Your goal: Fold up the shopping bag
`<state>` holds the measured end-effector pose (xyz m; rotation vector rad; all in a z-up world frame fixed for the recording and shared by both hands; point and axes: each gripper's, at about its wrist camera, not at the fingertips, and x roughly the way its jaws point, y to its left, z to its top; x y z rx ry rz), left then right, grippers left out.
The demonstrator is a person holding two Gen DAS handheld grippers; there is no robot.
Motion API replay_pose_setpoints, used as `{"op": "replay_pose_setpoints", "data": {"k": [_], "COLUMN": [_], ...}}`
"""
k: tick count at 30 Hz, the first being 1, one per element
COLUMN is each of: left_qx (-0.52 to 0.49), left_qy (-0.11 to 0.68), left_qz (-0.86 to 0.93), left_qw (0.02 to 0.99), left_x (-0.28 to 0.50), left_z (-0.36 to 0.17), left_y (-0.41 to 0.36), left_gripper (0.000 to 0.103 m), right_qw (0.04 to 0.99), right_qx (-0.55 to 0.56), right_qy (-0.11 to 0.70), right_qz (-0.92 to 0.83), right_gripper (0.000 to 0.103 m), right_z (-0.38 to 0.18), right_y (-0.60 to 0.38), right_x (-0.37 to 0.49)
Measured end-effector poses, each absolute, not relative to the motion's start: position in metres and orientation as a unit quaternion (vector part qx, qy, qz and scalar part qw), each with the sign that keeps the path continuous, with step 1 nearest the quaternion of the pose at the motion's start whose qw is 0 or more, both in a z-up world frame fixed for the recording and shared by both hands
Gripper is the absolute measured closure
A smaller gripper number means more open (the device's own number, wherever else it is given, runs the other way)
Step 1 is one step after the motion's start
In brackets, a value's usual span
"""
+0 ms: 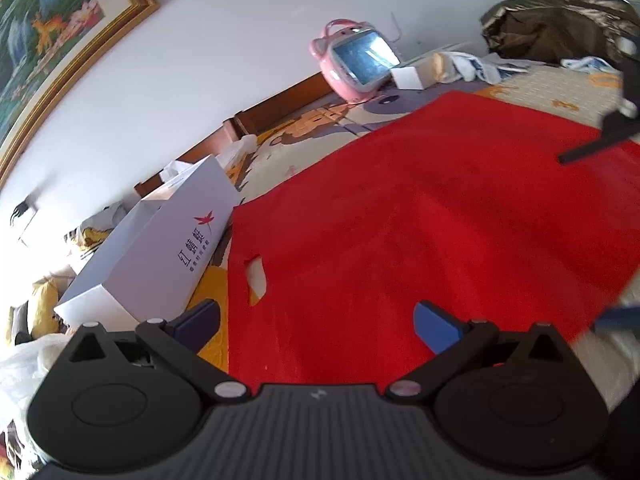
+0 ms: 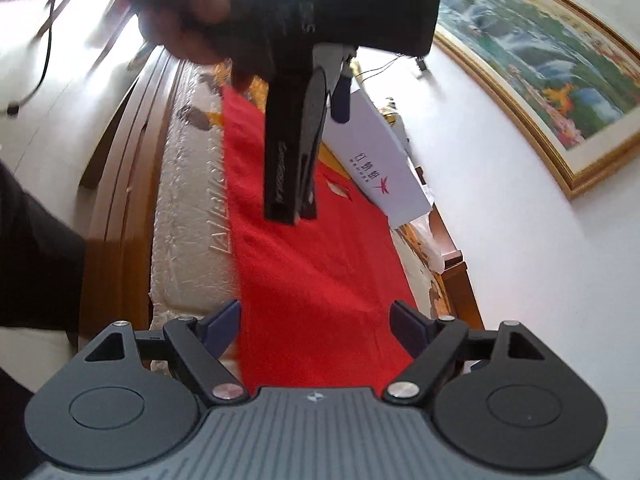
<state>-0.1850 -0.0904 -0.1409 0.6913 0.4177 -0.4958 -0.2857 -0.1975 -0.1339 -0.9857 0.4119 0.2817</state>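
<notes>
Both claws hung released above the bed, gripping nothing. We held the left claw with its blue fingers spread wide over the near end of the red shopping bag, which lay flat and unfolded on the patterned bedspread, its cut-out handle showing beside a white box. Our right claw gaped over the bag's other end, looking along its length. A pink toy screen stood by the wall, well apart from the bag.
</notes>
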Motion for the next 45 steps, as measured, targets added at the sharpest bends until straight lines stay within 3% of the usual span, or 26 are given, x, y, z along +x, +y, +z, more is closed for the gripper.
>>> {"op": "replay_pose_setpoints", "data": {"k": [5,22,28,31,35,45], "left_qx": [0.359,0.349,0.321,0.330,0.355,0.368], "left_qy": [0.193,0.206,0.219,0.214,0.196,0.103], "left_qz": [-0.229,-0.221,-0.231,-0.224,-0.209,-0.193], "left_qw": [0.884,0.887,0.892,0.892,0.890,0.904], "left_x": [-0.190,-0.186,-0.180,-0.181,-0.188,-0.210], "left_z": [-0.152,-0.150,-0.148,-0.148,-0.148,-0.106], "left_y": [-0.093,-0.093,-0.086,-0.086,-0.087,-0.070], "left_gripper": [0.000,0.000,0.000,0.000,0.000,0.000], "right_qw": [0.849,0.897,0.928,0.933,0.942,0.967], "right_qx": [-0.466,-0.360,-0.259,-0.241,-0.220,-0.124], "right_qy": [0.215,0.235,0.236,0.236,0.224,0.183], "right_qz": [0.122,0.101,0.124,0.127,0.121,0.123], "right_gripper": [0.014,0.015,0.053,0.089,0.094,0.096], "right_z": [-0.132,-0.136,-0.139,-0.142,-0.144,-0.101], "right_y": [-0.193,-0.209,-0.227,-0.223,-0.222,-0.246], "right_x": [-0.279,-0.273,-0.277,-0.276,-0.271,-0.272]}}
